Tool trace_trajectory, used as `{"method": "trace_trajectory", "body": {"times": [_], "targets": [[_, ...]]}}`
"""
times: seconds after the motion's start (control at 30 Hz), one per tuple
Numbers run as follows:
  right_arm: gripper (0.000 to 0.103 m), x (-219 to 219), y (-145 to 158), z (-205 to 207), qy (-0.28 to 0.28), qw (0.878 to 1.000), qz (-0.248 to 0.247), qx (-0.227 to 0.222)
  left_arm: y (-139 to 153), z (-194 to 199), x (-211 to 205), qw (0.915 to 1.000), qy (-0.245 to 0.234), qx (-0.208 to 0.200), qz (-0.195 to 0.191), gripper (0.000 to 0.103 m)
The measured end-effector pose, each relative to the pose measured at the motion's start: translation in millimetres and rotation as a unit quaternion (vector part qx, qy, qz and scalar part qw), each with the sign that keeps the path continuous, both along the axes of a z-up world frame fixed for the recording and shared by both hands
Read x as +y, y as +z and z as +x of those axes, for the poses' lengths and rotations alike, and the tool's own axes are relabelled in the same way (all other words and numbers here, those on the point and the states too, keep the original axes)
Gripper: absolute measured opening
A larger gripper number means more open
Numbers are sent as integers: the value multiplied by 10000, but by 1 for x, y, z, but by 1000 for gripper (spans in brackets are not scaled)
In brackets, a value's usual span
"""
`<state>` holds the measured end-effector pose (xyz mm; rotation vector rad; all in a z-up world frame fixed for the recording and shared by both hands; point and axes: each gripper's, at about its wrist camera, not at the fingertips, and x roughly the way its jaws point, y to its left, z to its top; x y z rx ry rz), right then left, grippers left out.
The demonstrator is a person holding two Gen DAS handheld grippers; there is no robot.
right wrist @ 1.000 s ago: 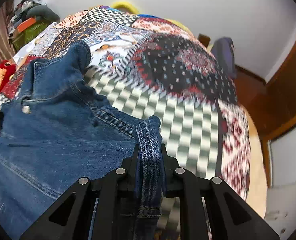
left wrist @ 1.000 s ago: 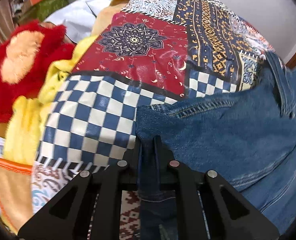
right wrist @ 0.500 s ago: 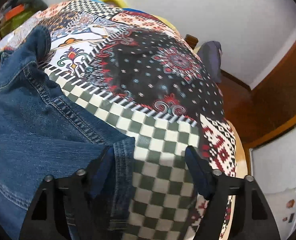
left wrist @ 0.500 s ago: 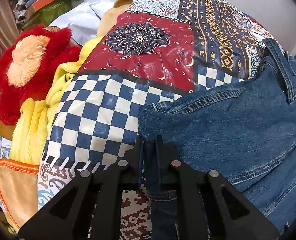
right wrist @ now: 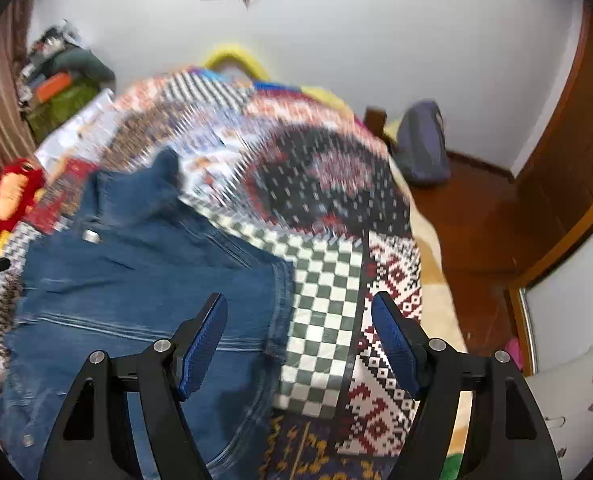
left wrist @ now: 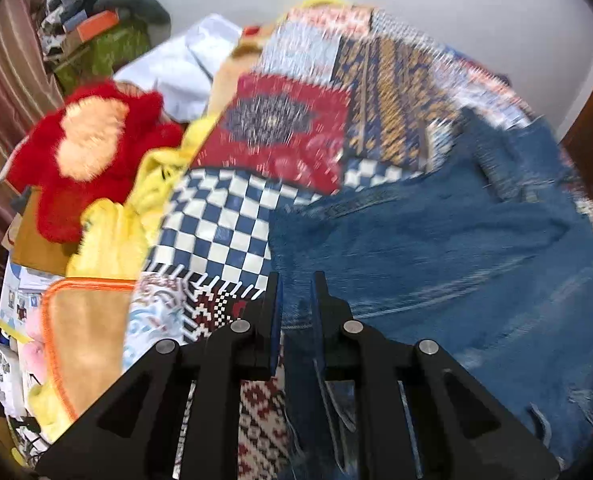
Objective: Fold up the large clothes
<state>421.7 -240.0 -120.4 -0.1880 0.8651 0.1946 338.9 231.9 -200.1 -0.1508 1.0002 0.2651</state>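
A blue denim jacket (left wrist: 436, 240) lies spread on the patchwork bedspread (left wrist: 288, 136). My left gripper (left wrist: 295, 292) is shut on the jacket's near left edge, with denim pinched between the jaws. In the right wrist view the jacket (right wrist: 136, 280) lies flat on the bedspread (right wrist: 320, 320). My right gripper (right wrist: 299, 312) is open wide and empty, raised above the jacket's right edge, which lies below between the blue pads (right wrist: 202, 344).
A red and orange plush toy (left wrist: 88, 152) and yellow blanket (left wrist: 112, 236) lie at the bed's left edge. Cluttered boxes (left wrist: 96, 36) stand at the back left. A grey-blue backpack (right wrist: 422, 144), wooden floor and door (right wrist: 568, 140) are right of the bed.
My right gripper has opened, let go of the jacket's edge and lifted away from it. My left gripper stays shut on the denim and has pulled back; both views are motion-blurred.
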Motion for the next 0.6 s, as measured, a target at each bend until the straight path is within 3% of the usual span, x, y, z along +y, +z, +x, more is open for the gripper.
{"method": "trace_trajectory", "body": {"times": [0.1,0.13,0.2,0.27,0.47,0.6], "targets": [[73,8,32,-33,208,9992,95,-313,30,-21,-15,9995,-116,-290,67,16],[74,11,39,-42,262,9989,110,-386,38,-26,-19,9991,-157,-383,82,22],[82,17,54,-64,372,9976,124,-572,55,-43,-30,9976,-280,-617,144,40],[89,22,64,-84,444,9962,110,-747,68,-58,-41,9959,-352,-770,322,70],[97,30,80,-142,565,9929,39,-1043,78,-102,-66,9942,-536,-855,378,103],[98,28,67,-172,610,9950,202,-769,66,-129,-72,9960,-467,-750,153,103]]}}
